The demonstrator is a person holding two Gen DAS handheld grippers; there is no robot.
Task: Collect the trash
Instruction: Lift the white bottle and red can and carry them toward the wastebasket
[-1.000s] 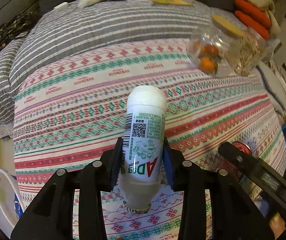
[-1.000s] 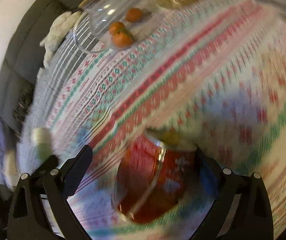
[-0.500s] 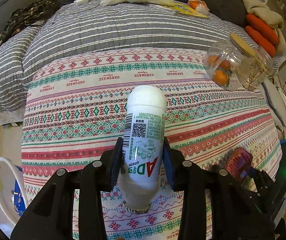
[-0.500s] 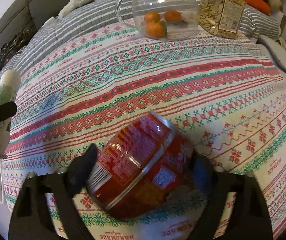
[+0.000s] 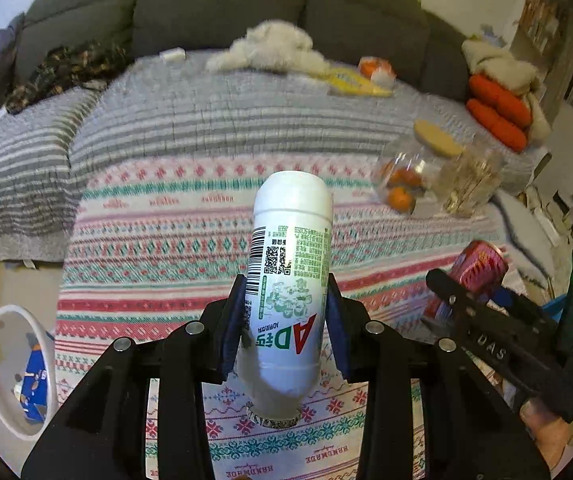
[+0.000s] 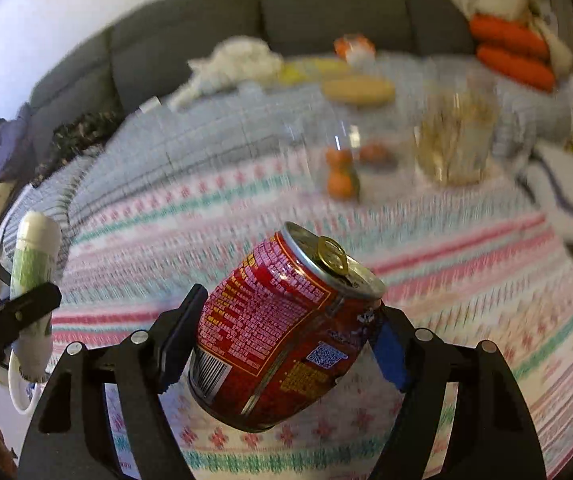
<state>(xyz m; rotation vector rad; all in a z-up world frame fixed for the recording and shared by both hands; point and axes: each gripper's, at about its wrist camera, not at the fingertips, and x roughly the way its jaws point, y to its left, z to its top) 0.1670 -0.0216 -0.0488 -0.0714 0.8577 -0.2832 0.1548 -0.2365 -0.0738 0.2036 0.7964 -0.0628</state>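
Between the right tongs (image 6: 282, 344), whose jaws are closing on it, the can (image 6: 282, 328) sits tilted toward 1 o'clock above the surface (image 6: 466, 288); I judge so skewed a hold could let it twist free. The left tongs (image 5: 284, 332) pinch the bottle (image 5: 286, 292) upside down, so any dregs could drip.

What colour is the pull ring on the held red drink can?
Gold pull ring; right wrist view shows it best.

The white bottle (image 5: 286, 300) carries big letters "AD", upside down, with a barcode and a QR code. The patterned cloth (image 5: 158, 248) repeats the word "HANDMADE". The red can (image 6: 274, 336) has small text, not readable.
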